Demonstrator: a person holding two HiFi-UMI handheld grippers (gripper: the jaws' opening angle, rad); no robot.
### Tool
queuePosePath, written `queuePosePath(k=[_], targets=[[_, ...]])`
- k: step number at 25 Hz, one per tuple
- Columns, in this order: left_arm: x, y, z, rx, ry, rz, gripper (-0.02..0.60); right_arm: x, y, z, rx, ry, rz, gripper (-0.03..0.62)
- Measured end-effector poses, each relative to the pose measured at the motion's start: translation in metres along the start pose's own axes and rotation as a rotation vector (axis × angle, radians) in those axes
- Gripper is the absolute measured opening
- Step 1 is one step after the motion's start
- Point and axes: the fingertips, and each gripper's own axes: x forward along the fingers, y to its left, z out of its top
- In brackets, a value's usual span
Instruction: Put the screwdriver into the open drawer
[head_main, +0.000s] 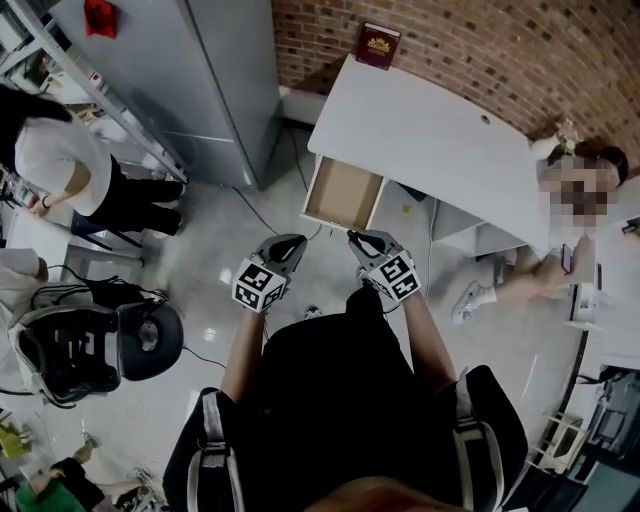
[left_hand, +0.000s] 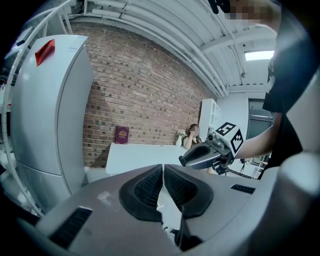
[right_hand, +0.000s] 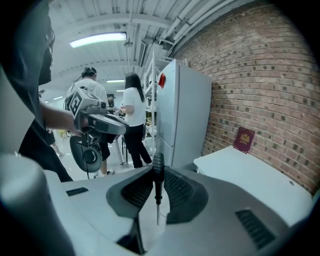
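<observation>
In the head view, the 2 claws, left claw (head_main: 292, 243) and right claw (head_main: 358, 240), are hovering side by side over the floor, just on the near side of the open drawer (head_main: 343, 195) jutting from the white counter (head_main: 430, 130). In the left gripper view, the left claw is sitting clenched, with nothing between its pads. In the right gripper view, the right claw is grasping the screwdriver (right_hand: 158, 172) upright, dark handle up and thin shaft pointing down.

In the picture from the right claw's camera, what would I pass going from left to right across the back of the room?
left claw → person in a white shirt → grey fridge → dark red book
</observation>
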Motion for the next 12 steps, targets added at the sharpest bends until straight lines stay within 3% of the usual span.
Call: queuePosePath(k=[12], targets=[[0.023,0.043,0.0,-0.066,-0.023,0.142,0.021,0.04,-0.061,-0.002,-0.071,0.05,0.102,0.123]])
